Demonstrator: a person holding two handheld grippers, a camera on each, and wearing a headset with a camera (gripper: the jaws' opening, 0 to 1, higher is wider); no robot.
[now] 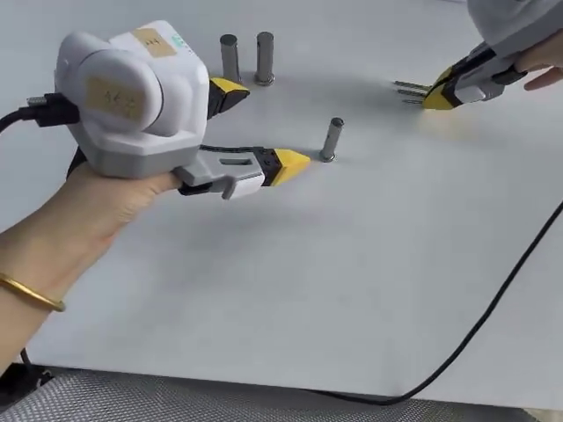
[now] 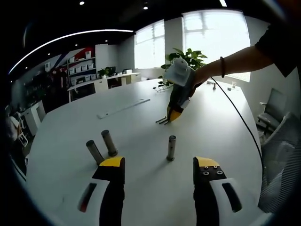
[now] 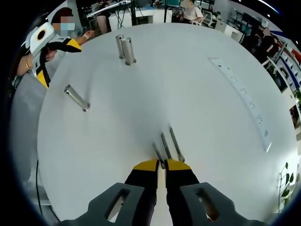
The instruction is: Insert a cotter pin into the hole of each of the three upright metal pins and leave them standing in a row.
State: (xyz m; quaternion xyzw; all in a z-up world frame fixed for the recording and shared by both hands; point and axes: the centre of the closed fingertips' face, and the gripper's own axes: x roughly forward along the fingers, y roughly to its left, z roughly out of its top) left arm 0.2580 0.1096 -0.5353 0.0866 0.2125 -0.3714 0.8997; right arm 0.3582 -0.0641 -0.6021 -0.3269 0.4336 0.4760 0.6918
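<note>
Three upright metal pins stand on the white table: two close together (image 1: pixel 230 57) (image 1: pixel 265 57) at the back, and a third pin (image 1: pixel 332 139) apart, nearer me. My left gripper (image 1: pixel 259 127) is open, its yellow tips just left of the lone pin (image 2: pixel 171 147), which stands ahead between the jaws without touching them. The pair of pins (image 2: pixel 109 142) is off to the left. My right gripper (image 1: pixel 440 95) rests low at the far right. Its jaws (image 3: pixel 162 165) are closed on the end of one cotter pin (image 3: pixel 157 153). Two more cotter pins (image 3: pixel 176 143) lie beside it.
A black cable (image 1: pixel 493 308) runs across the table's right side to the front edge. A long flat strip (image 3: pixel 244 89) lies further off on the table. A wide bare stretch of the white table (image 1: pixel 334 281) lies in front of the pins.
</note>
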